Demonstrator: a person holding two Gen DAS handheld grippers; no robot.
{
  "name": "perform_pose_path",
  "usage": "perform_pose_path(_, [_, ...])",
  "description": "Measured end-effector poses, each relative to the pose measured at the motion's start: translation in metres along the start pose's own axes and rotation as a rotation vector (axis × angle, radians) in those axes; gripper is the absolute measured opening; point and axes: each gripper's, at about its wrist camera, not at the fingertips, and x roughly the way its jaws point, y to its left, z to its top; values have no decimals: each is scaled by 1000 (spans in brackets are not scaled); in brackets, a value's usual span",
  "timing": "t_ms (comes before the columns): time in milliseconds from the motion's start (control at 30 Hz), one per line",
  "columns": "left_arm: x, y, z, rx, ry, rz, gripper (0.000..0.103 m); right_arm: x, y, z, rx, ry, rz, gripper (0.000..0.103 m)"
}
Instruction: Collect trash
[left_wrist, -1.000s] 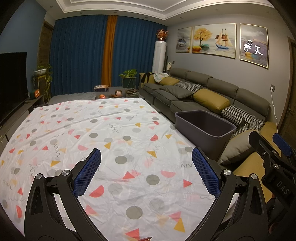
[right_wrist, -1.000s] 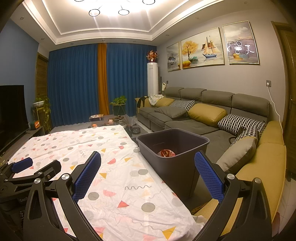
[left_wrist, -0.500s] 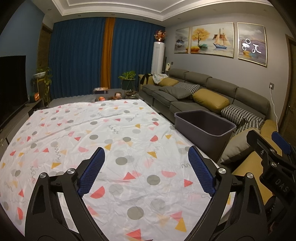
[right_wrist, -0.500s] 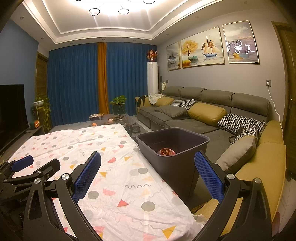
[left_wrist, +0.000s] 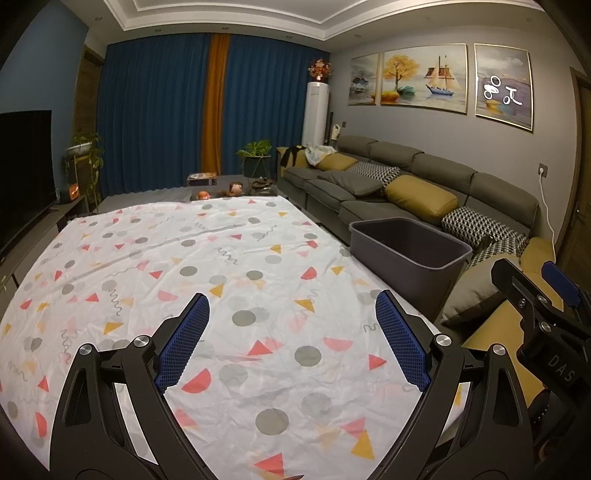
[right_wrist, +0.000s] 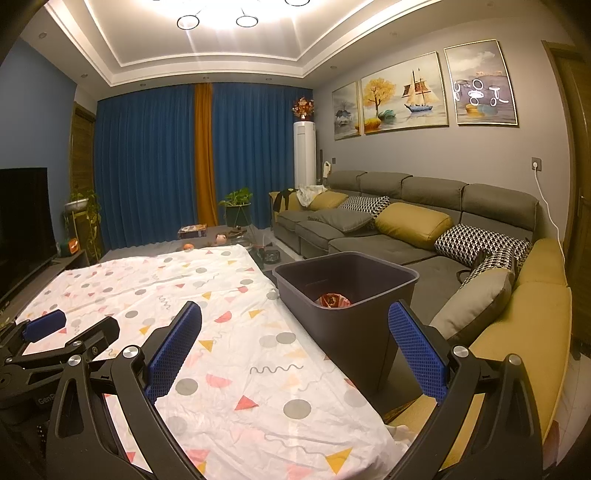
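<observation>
A dark grey bin (right_wrist: 347, 295) stands off the table's right edge, beside the sofa; it also shows in the left wrist view (left_wrist: 410, 254). A crumpled red and white wrapper (right_wrist: 332, 300) lies inside it. My left gripper (left_wrist: 291, 339) is open and empty above the patterned tablecloth (left_wrist: 184, 266). My right gripper (right_wrist: 295, 345) is open and empty, over the table's right edge just before the bin. No trash shows on the cloth.
A grey sofa (right_wrist: 406, 229) with yellow and patterned cushions runs along the right. A TV (left_wrist: 22, 173) stands at the left. Small items sit on a low table (left_wrist: 229, 188) beyond the cloth's far edge. A plant (right_wrist: 238, 206) stands before the blue curtains.
The left gripper has tilted up a little and its view shifted; its fingers stand slightly closer together. The right gripper has barely moved. Both stay open and empty.
</observation>
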Motion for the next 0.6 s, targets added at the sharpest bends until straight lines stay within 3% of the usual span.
perform_pose_path(600, [-7,6,1,6,-17,43,96,0,2,0,-1,-2,4,97])
